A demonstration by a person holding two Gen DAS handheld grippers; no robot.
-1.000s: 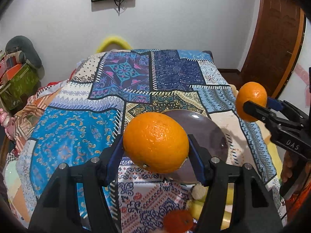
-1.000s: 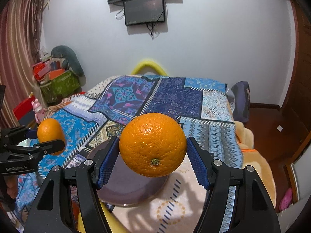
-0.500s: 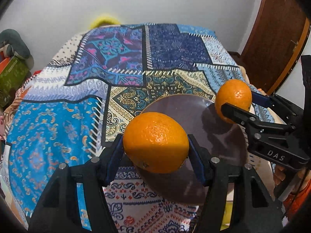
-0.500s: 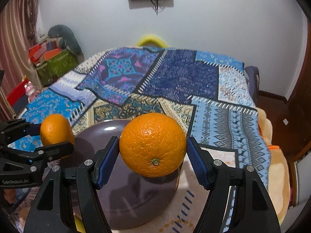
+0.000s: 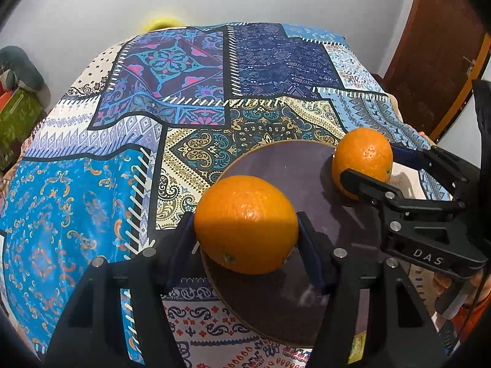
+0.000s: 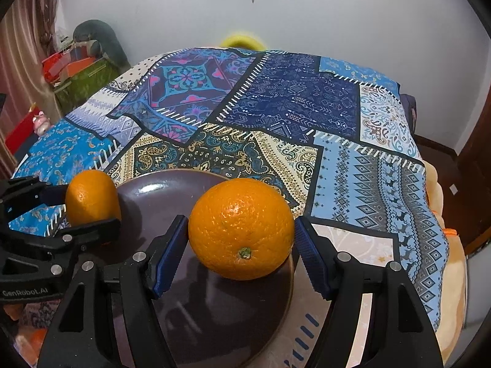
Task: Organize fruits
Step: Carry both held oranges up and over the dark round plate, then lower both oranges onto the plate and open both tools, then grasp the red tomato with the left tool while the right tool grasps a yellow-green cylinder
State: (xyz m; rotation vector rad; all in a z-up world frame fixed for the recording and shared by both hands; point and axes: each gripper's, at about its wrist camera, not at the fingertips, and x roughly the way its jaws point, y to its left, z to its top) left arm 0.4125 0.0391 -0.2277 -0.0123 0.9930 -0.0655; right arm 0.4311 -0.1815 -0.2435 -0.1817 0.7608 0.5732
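Observation:
My left gripper [image 5: 245, 242] is shut on an orange [image 5: 245, 224] and holds it low over the near left edge of a dark purple plate [image 5: 291, 306]. My right gripper [image 6: 242, 245] is shut on a second orange [image 6: 241, 227] over the plate's right side [image 6: 214, 322]. Each gripper shows in the other's view: the right one [image 5: 365, 165] with its orange [image 5: 363, 156], the left one [image 6: 89, 205] with its orange [image 6: 90, 196]. Whether either orange touches the plate I cannot tell.
The plate lies on a bed with a patchwork blue cover [image 5: 184, 92]. Boxes and a soft toy [image 6: 86, 58] stand at the left by the wall. A brown door [image 5: 435, 46] is at the right. A yellow object [image 6: 239, 41] shows past the bed's far end.
Both grippers have come down and forward with their oranges, from above the bed to low over the plate. The plate now fills more of both views.

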